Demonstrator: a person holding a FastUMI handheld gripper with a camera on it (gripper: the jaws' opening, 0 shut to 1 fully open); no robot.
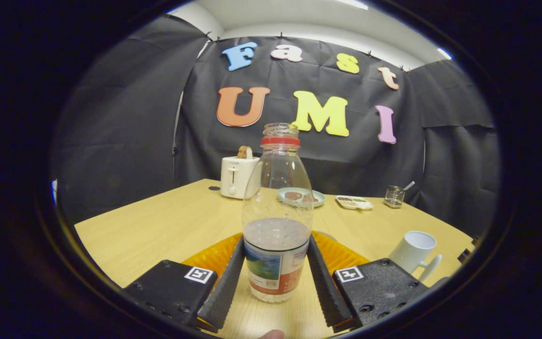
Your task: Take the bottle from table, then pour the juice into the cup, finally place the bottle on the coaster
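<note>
In the gripper view, your hand-held gripper (275, 270) has both fingers (226, 280) pressed against the labelled lower half of the bottle (276, 221), so it looks gripped. The bottle is upright, uncapped, with clear ribbed plastic, a red neck ring and a pale liquid low inside; whether its base touches the bench (158, 226) or is just lifted, you cannot tell. The orange ridged coaster (214, 256) lies just behind it. The white glossy cup (412, 252) stands to the right, well apart. I judge the take nearly done; pouring and placing remain.
</note>
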